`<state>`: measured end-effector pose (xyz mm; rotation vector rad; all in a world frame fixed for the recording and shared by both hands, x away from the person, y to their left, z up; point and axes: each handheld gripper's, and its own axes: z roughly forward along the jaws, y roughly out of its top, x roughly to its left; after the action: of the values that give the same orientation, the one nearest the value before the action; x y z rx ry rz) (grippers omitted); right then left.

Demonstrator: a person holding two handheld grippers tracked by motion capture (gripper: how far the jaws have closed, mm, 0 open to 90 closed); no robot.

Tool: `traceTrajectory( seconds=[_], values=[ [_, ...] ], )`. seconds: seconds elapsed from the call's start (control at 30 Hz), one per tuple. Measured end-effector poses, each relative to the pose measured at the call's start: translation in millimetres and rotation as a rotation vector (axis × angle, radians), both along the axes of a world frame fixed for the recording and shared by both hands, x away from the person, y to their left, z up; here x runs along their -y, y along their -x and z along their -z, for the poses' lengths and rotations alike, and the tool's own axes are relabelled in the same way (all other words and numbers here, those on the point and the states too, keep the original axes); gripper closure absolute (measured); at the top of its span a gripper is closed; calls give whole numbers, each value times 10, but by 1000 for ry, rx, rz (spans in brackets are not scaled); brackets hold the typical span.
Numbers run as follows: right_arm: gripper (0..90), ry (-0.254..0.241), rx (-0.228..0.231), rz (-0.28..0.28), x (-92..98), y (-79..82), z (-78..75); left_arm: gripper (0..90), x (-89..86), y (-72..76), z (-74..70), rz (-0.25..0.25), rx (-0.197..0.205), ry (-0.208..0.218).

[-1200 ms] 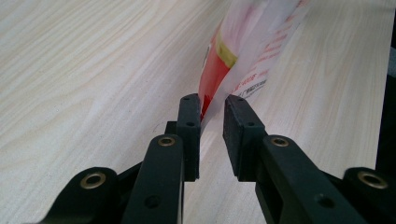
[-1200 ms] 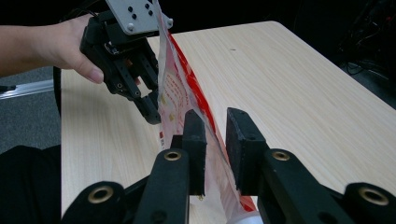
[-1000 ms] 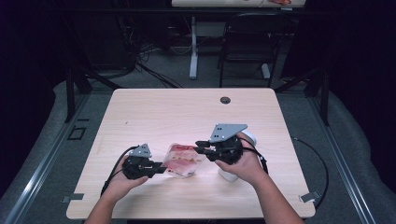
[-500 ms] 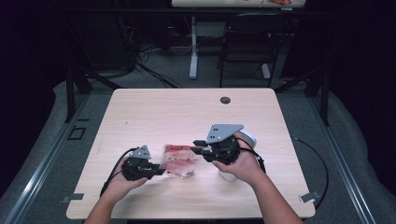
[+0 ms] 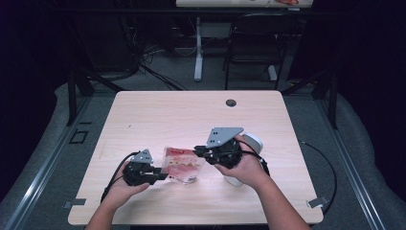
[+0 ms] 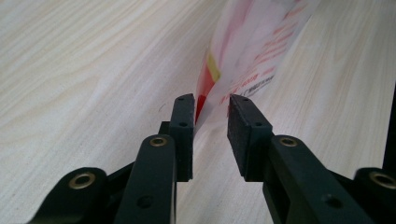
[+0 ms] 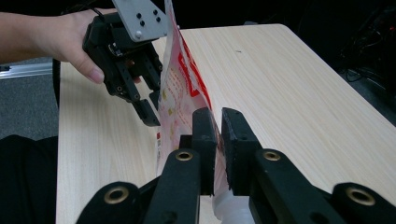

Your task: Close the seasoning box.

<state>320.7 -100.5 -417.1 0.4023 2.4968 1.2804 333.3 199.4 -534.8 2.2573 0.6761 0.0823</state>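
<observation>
Right gripper [image 7: 215, 122] pinches the printed plastic bag [image 5: 181, 165] at its right edge, jaws just closing on the film. Left gripper [image 6: 211, 108] has just eased open, jaws spread around the left edge, likely regripping. Bag sits near-centre on the pale wood surface [image 5: 191, 115]. Dark room, chair [image 5: 249, 52] beyond.

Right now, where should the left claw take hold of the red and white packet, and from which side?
Grip the packet by its thin near edge, coming level from its left end. It stands on edge, the flat film already lies between the left claw's jaws, and the right claw pinches the opposite end.
</observation>
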Motion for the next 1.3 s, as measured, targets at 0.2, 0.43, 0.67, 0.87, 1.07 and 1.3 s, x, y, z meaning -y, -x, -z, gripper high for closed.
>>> traceTrajectory(
  seconds=[0.2, 0.43, 0.67, 0.87, 1.07, 1.3],
  values=[
    [838, 2, 1, -11, -28, 6, 11, 656, 16, 28, -98, 6, 33, 31],
    [790, -1, -4, -21, -75, 17, 19, 613, 8, 60, -158, 18, 38, 38],
    [741, -21, -15, -38, -133, 38, 0, 614, -27, 75, -147, 9, 37, 42],
    [684, -65, -32, -51, -150, 50, -53, 606, -93, 91, -133, -14, 26, 68],
    [645, -92, -36, -57, -168, 73, -117, 587, -133, 112, -136, -30, 31, 73],
    [613, -108, -28, -42, -121, 91, -160, 553, -191, 125, -126, -54, 38, 82]
  ],
)
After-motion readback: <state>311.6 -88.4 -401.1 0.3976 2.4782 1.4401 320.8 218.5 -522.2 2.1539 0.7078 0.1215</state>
